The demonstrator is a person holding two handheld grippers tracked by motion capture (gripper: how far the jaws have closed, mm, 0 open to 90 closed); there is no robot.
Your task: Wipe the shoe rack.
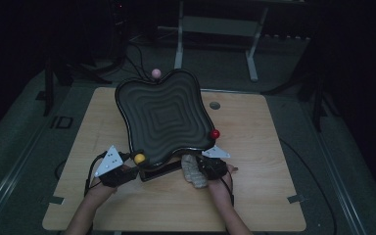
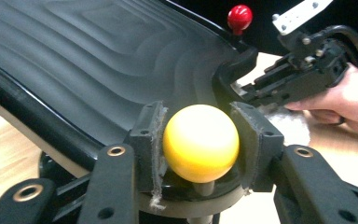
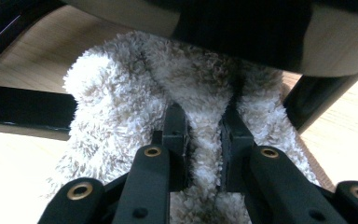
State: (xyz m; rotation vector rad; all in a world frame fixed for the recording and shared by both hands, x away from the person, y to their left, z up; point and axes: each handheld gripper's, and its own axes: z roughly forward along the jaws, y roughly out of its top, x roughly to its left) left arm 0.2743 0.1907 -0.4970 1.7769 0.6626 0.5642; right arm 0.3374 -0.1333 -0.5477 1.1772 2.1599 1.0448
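A black tray (image 1: 164, 115) with a rippled surface stands raised on the wooden table (image 1: 254, 196). A yellow ball knob (image 1: 139, 158) sticks up at its near left corner. My left gripper (image 1: 137, 163) is shut on it. In the left gripper view the pads press both sides of the yellow ball (image 2: 200, 142). A fluffy white cloth (image 1: 194, 171) lies at the tray's near edge. My right gripper (image 1: 199, 169) is shut on a fold of it. In the right gripper view the cloth (image 3: 121, 93) bunches around my right gripper (image 3: 204, 135), just under the tray's underside (image 3: 242, 28).
A red ball knob (image 1: 215, 133) sits at the tray's right corner and a pink one (image 1: 156, 73) at its far edge. A round grey grommet (image 1: 215, 105) is set in the tabletop to the right of the tray. Dark floor, cables and metal frame legs lie beyond the table.
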